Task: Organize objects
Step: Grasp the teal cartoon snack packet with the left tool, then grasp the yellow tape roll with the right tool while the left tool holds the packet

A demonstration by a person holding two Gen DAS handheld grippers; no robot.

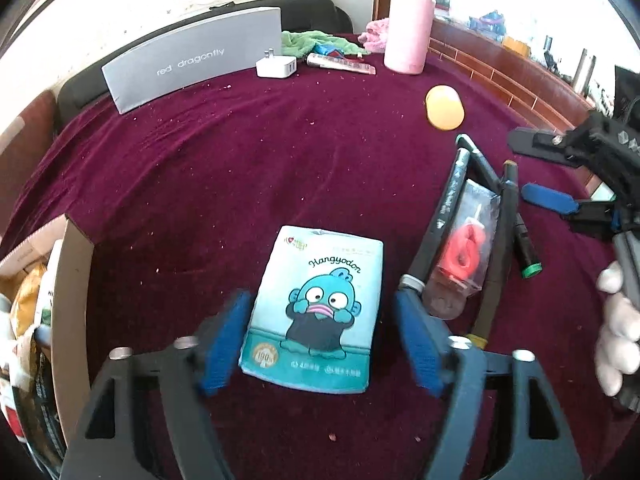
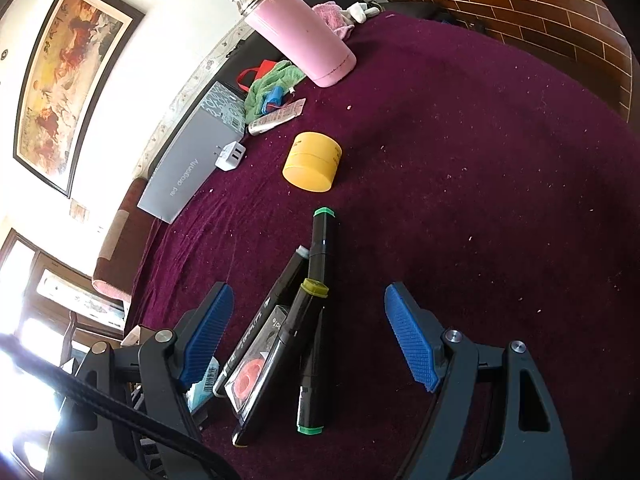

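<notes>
Teal tissue pack [image 1: 316, 312] lies flat on the maroon cloth [image 1: 280, 152] between the left gripper [image 1: 320, 344] pads, not visibly pinched; right gripper [image 2: 308, 340] gapes empty over the markers [image 2: 316, 320]; next, likely clamp, lift toward the cardboard box [image 1: 74, 300].

A crumb-flecked maroon cloth [image 1: 280, 152] carries everything; a tissue pack [image 1: 316, 312] lies bottom centre; markers [image 1: 452, 208] right; yellow tub [image 1: 445, 108], pink flask [image 1: 408, 28], grey box [image 1: 192, 60] upper frame.
</notes>
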